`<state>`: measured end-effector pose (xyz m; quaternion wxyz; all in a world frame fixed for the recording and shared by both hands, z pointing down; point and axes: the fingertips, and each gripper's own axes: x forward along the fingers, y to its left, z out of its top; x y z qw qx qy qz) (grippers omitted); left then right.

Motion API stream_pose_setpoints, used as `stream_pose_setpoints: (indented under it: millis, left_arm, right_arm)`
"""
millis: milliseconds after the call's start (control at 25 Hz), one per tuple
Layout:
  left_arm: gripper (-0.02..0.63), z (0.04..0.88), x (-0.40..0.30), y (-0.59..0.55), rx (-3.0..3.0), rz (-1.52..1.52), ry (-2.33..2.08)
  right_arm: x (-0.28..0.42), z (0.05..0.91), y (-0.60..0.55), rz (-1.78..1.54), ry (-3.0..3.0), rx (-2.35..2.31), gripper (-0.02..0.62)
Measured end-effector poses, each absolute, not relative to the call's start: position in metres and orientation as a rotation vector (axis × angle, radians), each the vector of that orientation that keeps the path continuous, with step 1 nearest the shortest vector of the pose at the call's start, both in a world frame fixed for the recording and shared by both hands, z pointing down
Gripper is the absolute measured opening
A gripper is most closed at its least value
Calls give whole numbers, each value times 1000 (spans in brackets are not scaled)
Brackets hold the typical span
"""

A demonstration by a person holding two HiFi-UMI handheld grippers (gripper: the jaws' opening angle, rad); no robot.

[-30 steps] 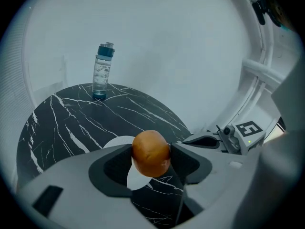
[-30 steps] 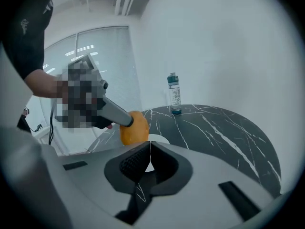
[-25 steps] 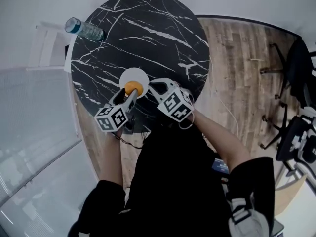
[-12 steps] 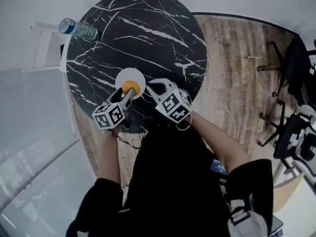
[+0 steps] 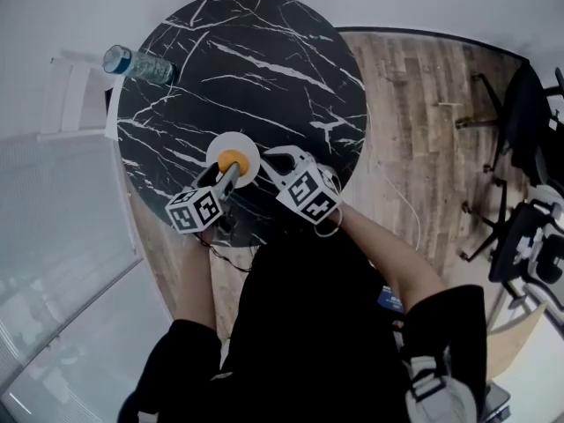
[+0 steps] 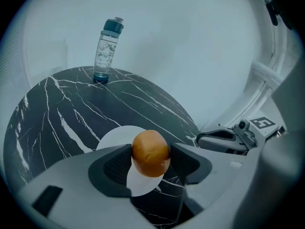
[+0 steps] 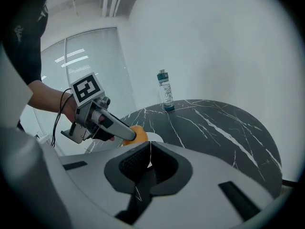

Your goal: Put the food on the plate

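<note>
A round orange-brown bun point(image 6: 150, 153) sits between the jaws of my left gripper point(image 6: 150, 162), which is shut on it. It hangs just over the small white plate point(image 6: 116, 138) near the front edge of the black marble table point(image 5: 264, 69). In the head view the bun point(image 5: 230, 159) shows over the plate point(image 5: 245, 148), with the left gripper point(image 5: 226, 174) reaching in from the lower left. My right gripper point(image 5: 269, 159) is beside the plate on its right. Its jaws are shut with nothing between them point(image 7: 148, 157). From the right gripper view the bun point(image 7: 139, 134) shows held in the left gripper point(image 7: 131, 136).
A clear water bottle with a teal cap point(image 6: 106, 49) stands at the table's far left edge point(image 5: 135, 63). Wooden floor point(image 5: 423, 104) lies right of the table, with dark office chairs point(image 5: 529, 148) further right. A white wall and a window are behind.
My left gripper has carried the bun a little further over the plate. The right gripper has stayed shut beside it.
</note>
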<state>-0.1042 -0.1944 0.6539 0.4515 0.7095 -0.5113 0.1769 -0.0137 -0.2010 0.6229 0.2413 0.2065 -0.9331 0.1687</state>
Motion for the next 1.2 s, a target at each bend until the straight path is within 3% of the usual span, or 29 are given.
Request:
stream_pose_setpoints:
  millis: [1200]
  left_arm:
    - [270,658,-136,-199,1678,402,-1354]
  right_arm:
    - [-21,627,-207,457,-2547,532,-2]
